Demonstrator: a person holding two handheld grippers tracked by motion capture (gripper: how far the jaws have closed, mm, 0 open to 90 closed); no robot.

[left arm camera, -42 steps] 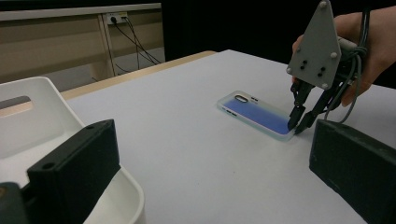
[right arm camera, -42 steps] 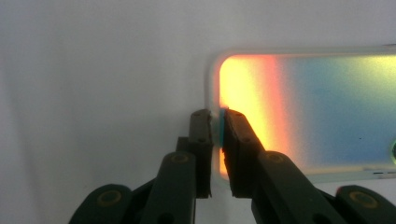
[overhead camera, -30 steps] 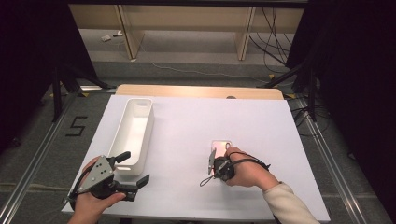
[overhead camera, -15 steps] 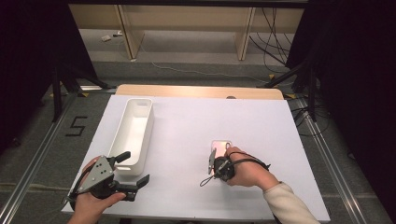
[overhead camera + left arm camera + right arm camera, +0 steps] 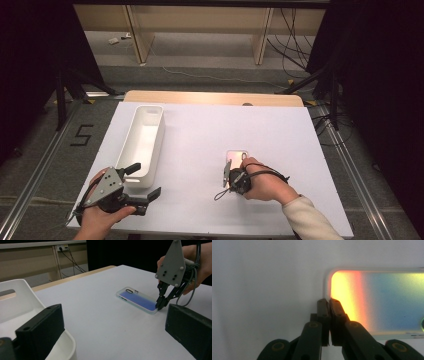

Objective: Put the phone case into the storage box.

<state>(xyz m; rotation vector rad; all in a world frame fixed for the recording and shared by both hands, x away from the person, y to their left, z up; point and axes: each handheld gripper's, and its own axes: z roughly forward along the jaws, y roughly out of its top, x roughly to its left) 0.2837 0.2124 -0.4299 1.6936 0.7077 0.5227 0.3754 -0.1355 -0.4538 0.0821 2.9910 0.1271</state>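
A clear phone case (image 5: 236, 156) with an iridescent back lies flat on the white table, right of centre. My right gripper (image 5: 234, 166) comes at its near short end from the front, tips down. In the right gripper view the jaws of the right gripper (image 5: 329, 301) are pressed together on the rim of the case (image 5: 382, 302), one jaw inside and one outside. In the left gripper view the right gripper (image 5: 159, 305) pinches the end of the case (image 5: 136, 298). My left gripper (image 5: 146, 181) rests open at the front left, with nothing between its jaws.
A long white bin (image 5: 161, 135) stands lengthwise at the table's left, its near end (image 5: 20, 290) right beside the left gripper. A wooden strip (image 5: 210, 97) runs along the table's far edge. The table's front edge is just behind both hands.
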